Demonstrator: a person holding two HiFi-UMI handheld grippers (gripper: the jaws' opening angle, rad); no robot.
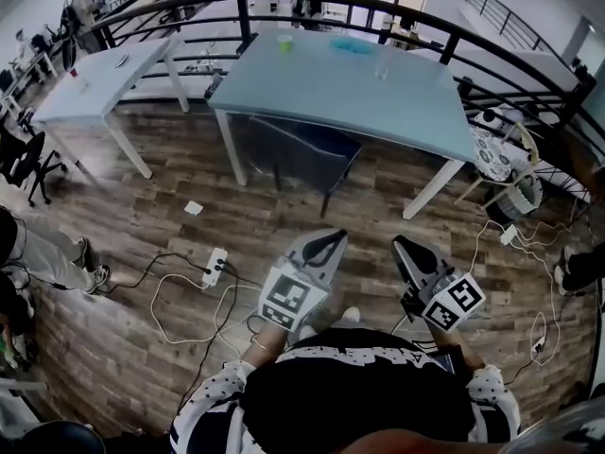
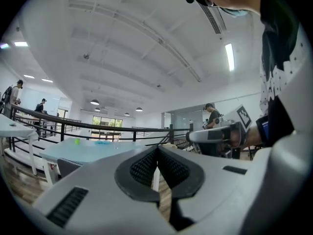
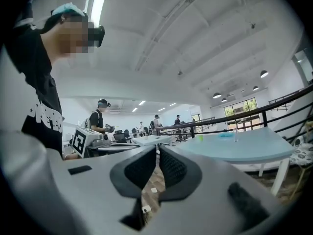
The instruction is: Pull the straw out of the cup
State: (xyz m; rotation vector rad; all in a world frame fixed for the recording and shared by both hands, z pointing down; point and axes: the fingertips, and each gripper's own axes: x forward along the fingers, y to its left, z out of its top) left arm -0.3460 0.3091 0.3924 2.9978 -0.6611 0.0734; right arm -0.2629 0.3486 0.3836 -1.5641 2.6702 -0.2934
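Note:
A small clear cup (image 1: 381, 69) stands on the far side of the light blue table (image 1: 416, 112), several steps ahead of me; it is too small to make out a straw. The same cup (image 2: 115, 140) shows far off in the left gripper view, and in the right gripper view the cup (image 3: 235, 133) is a thin upright shape. My left gripper (image 1: 329, 242) and right gripper (image 1: 401, 246) are held close to my body over the wooden floor. Both are shut, pads touching, with nothing between them.
A green cup (image 1: 285, 43) and a blue object (image 1: 352, 47) also sit on the table, with a dark chair (image 1: 307, 149) tucked under it. A white table (image 1: 95, 88) stands to the left, a black railing (image 1: 378, 8) behind. A power strip (image 1: 215, 266) and cables lie on the floor.

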